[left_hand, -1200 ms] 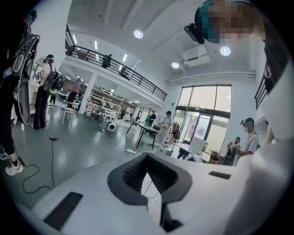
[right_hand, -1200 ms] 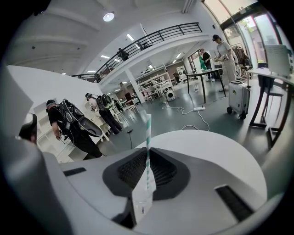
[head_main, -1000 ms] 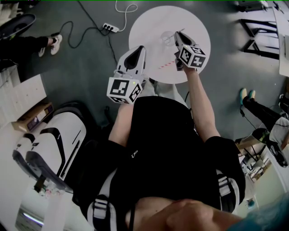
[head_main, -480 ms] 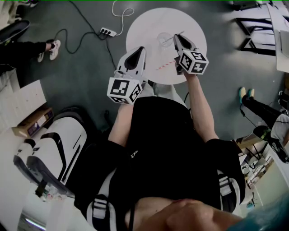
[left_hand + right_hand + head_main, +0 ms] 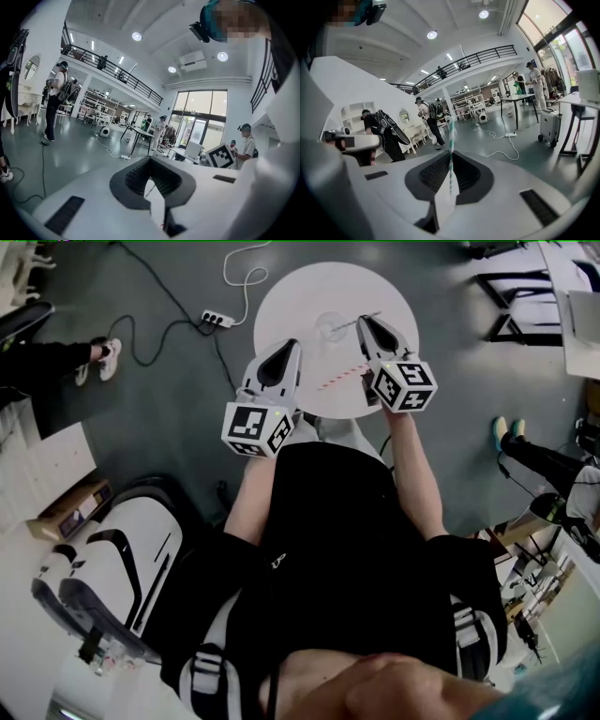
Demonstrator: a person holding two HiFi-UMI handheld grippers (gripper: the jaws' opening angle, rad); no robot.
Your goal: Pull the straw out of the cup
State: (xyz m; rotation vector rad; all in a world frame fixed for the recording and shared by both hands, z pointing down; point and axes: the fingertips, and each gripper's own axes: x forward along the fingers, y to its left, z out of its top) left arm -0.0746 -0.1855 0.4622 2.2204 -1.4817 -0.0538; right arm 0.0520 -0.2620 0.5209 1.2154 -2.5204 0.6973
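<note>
In the head view a round white table [image 5: 291, 296] carries a clear cup [image 5: 325, 330]. My right gripper [image 5: 362, 322] hangs just right of the cup, shut on a thin straw [image 5: 345, 326] that slants across above the cup's rim. Whether its lower end still sits inside the cup I cannot tell. In the right gripper view the green-and-white striped straw [image 5: 450, 140] stands upright, pinched between the pads. My left gripper [image 5: 288, 342] hovers over the table's near left edge, shut and empty. A red-striped straw [image 5: 337, 379] lies flat on the table between the grippers.
A power strip [image 5: 216, 318] with cables lies on the floor left of the table. A seated person's legs [image 5: 56, 352] are at the far left and another's feet [image 5: 511, 437] at the right. White cases [image 5: 112, 540] stand lower left, black table frames [image 5: 520, 296] upper right.
My right gripper has risen with the straw in its grip, lifting it up above the cup. The left gripper has stayed in place.
</note>
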